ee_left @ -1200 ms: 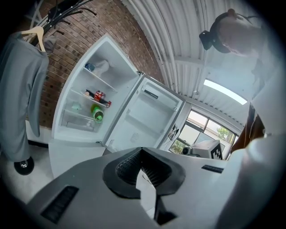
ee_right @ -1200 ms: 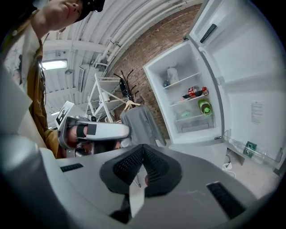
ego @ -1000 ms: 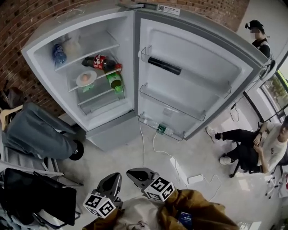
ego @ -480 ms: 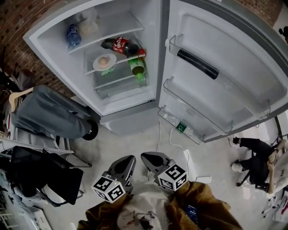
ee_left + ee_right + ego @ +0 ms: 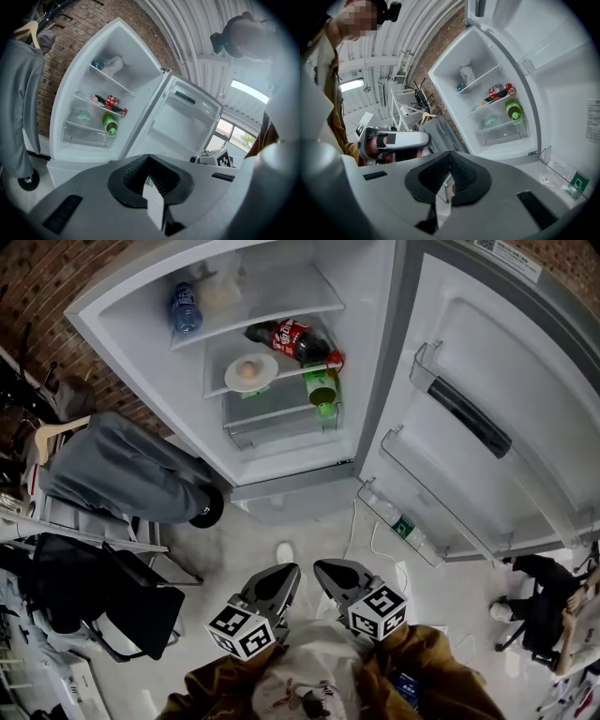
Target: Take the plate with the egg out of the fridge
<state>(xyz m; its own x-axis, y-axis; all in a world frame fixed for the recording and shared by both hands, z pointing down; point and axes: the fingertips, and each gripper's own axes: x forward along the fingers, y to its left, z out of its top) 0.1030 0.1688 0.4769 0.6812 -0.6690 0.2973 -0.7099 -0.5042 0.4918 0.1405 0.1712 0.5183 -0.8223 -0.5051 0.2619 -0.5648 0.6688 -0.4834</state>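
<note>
White plate (image 5: 265, 378) w/ egg (image 5: 248, 370) on mid shelf (image 5: 217, 381), upper centre of frame. Left gripper (image 5: 279, 576) & right gripper (image 5: 330, 570) both closed, empty, bottom centre. Imo open one, pinch rim level.

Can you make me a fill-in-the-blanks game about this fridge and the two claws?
1. The plate on the middle shelf of the fridge holds one ___.
2. The bottle lying beside the plate has a ___ label.
3. The fridge door stands ___.
4. The left claw and the right claw are both shut and hold ___.
Missing words: egg; red; open; nothing.
</note>
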